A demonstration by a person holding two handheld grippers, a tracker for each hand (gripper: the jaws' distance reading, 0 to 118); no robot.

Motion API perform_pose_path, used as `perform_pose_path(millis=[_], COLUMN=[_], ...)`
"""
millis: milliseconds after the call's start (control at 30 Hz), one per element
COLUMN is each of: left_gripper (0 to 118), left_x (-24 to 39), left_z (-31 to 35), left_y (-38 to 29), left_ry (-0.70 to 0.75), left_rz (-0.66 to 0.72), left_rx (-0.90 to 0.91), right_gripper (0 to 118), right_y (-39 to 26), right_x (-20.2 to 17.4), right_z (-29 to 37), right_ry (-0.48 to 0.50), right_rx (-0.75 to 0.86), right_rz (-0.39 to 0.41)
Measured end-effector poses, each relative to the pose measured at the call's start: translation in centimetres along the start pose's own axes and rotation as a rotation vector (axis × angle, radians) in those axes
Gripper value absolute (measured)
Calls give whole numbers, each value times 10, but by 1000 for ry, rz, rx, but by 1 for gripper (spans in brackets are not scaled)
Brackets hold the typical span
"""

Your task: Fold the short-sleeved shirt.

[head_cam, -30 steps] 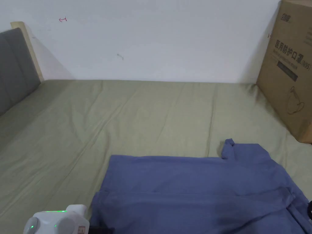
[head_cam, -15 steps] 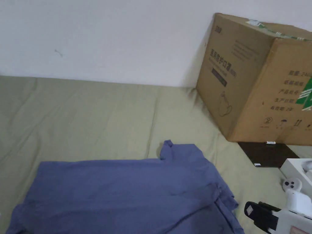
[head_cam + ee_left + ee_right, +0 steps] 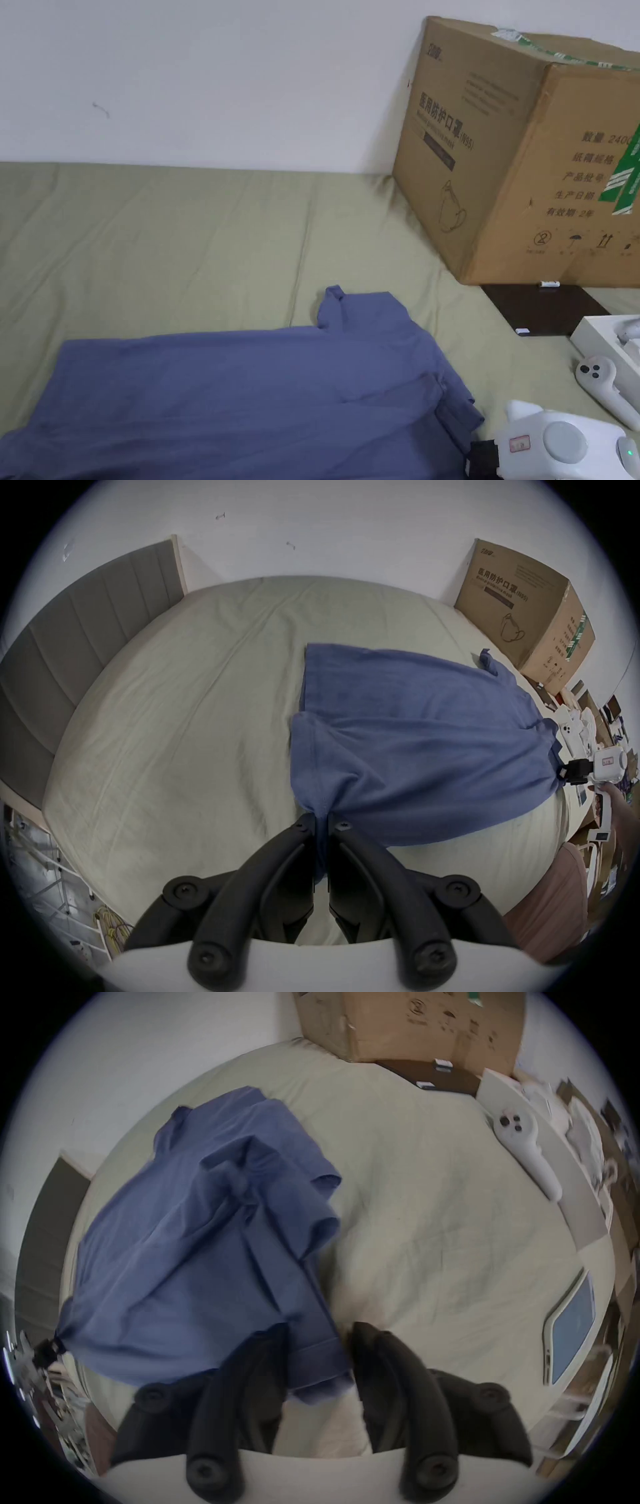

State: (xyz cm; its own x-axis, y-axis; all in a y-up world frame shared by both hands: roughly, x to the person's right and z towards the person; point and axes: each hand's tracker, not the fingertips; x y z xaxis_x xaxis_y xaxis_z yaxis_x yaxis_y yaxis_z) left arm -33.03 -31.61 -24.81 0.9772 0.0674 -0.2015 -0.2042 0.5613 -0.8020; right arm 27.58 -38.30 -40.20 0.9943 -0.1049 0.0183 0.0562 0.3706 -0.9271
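shirt: the blue short-sleeved shirt (image 3: 250,400) is lying spread on the olive bed sheet (image 3: 187,237), near edge lifting a bit where i'm holding it.
left gripper: the left gripper (image 3: 322,817) is pinching a bunched corner of the cloth, jaws closed right onto it, fabric running down between them.
right gripper: the right gripper (image 3: 318,1338) is sitting with its jaws parted and the shirt's other end lying in the gap. i'm not seeing both jaws pressing yet, so i'm calling it open around the cloth.
step, my guess: i'm getting the second grip set before folding the near edge over.
doing it well: i'm thinking close the right fully on the hem, not just one layer, then keep both ends level so the fold line is staying straight.
view differences: the head view is giving me the cardboard box (image 3: 525,150) and a white controller (image 3: 603,381) beside the shirt, but the left grip is out of its frame. the left gripper view is showing that pinch, plus the grey headboard (image 3: 79,646).
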Motion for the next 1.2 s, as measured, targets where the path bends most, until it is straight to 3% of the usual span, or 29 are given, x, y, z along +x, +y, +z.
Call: perform_pose_path(millis=[67,167,400,500,600,667,833,867,900,933,967,1000,1100,1200], left_gripper=[6,6,5,5,5,5,9,24,60,89,109,118,116,117], left_x=[-3,-9,-15,-23,-35,-40,-42,-42,-42,-41,-40,-38,-30,-16], left_z=[-5,6,55,62,51,32,13,16,22,30,37,48,84,121], left_y=[-1,-1,12,-2,-32,-52,-66,-64,-62,-61,-58,-53,-36,-22], left_ry=[-2,-29,-52,-53,-99,-119,-108,-99,-103,-109,-103,-103,-148,-284], left_rz=[4,55,11,-12,32,28,50,52,33,10,-1,-16,10,62], left_rx=[-14,56,112,-12,-131,-202,-192,-179,-140,-102,-74,-26,155,397], right_gripper=[15,13,13,13,13,13,14,18,38,66,93,112,114,114], right_y=[-2,-5,-29,-56,-86,-100,-112,-111,-109,-106,-105,-103,-99,-100], right_x=[-9,-17,-2,13,28,32,24,23,20,17,14,9,-11,-37], right_z=[6,23,105,123,115,95,70,73,78,86,95,106,149,188], right_ry=[82,19,84,125,137,116,87,90,68,34,22,23,71,158], right_rx=[-13,34,109,44,-31,-31,-16,-9,-4,19,45,93,277,537], right_rz=[40,135,132,78,19,32,15,22,43,81,115,139,156,113])
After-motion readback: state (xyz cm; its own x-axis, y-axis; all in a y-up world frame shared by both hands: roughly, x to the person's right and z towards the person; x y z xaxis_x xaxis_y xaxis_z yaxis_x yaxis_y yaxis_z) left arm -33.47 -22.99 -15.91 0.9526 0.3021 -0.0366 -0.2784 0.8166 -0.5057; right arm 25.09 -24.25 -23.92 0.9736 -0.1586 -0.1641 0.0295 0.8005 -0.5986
